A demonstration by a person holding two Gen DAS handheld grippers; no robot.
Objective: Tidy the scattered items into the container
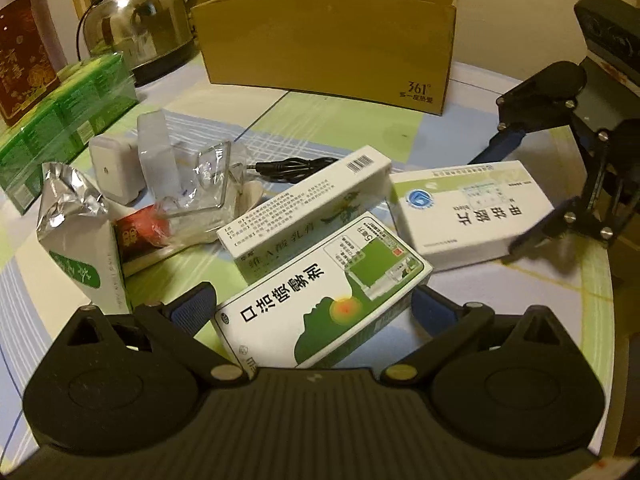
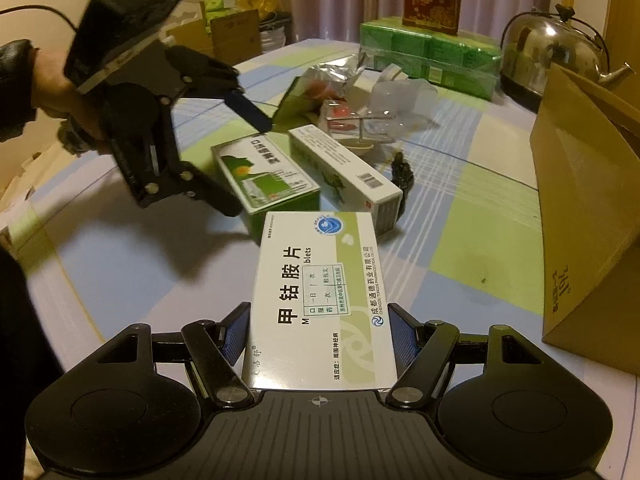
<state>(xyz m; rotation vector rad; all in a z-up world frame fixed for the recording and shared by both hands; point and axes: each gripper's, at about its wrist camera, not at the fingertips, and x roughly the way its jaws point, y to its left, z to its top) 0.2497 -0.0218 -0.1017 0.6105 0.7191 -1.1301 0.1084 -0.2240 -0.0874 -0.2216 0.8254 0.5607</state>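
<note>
A green-and-white spray box [image 1: 320,300] [image 2: 264,176] lies on the tablecloth between the fingers of my left gripper [image 1: 314,306] [image 2: 244,160]. That gripper is open, with a sliver of cloth showing beside its left pad. My right gripper [image 2: 320,336] [image 1: 508,196] is shut on a white tablet box [image 2: 320,300] [image 1: 472,212], its blue pads pressed on both long sides. A long white box [image 1: 304,208] [image 2: 344,168] lies between the two. The open cardboard container [image 1: 328,40] [image 2: 580,200] stands at the far side of the table.
A steel kettle [image 1: 140,20], wrapped green tissue packs [image 1: 68,120] and a dark red box [image 1: 20,56] stand at the back left. A foil bag [image 1: 80,232], clear plastic packaging [image 1: 196,184], a white adapter [image 1: 112,168] and a black cable [image 1: 288,168] clutter the middle.
</note>
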